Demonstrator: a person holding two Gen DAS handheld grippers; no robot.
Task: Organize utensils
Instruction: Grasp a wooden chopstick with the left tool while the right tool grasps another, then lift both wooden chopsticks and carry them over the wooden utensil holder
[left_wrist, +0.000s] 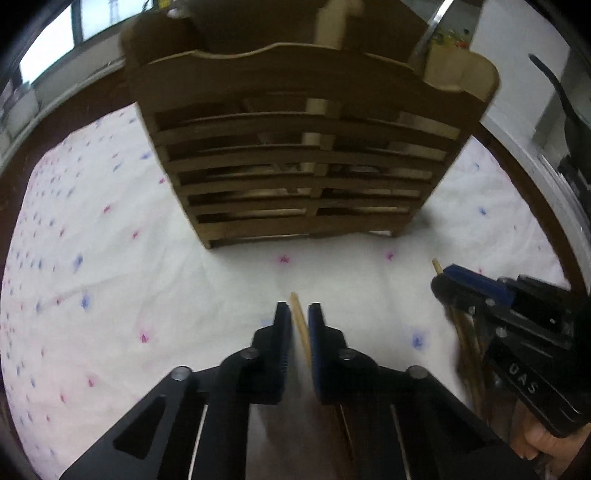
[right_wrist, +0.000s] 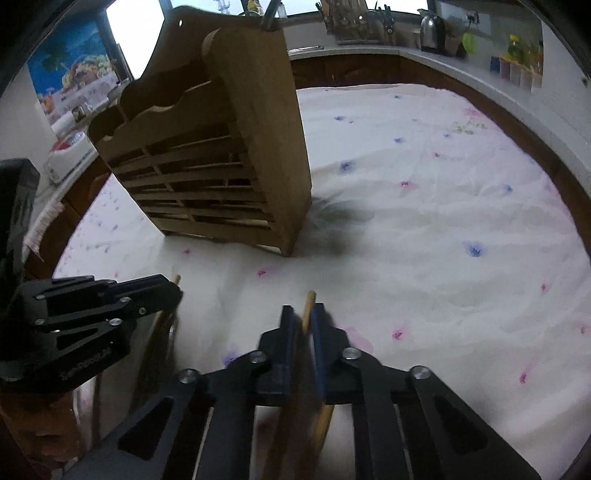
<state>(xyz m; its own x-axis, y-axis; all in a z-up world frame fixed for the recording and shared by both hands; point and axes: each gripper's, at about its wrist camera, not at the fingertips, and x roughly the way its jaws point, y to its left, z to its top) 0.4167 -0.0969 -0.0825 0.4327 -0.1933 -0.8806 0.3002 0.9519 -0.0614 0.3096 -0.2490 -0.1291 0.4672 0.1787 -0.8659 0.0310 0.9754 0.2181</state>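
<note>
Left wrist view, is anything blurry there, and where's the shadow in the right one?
Left wrist view: the wooden rack is smeared, the fisheye bends the cloth's edge; right wrist view: a dark shadow lies on the cloth by the rack's base, window glare top left.

We see both grippers, left gripper and right gripper: black angular frames, silver round screws, blue-faced finger pads, white lettering on side.

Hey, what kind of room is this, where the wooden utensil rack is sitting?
Most likely a home kitchen: a kettle and a crock of cooking tools stand on the counter behind a floral tablecloth holding the wooden utensil rack.
</note>
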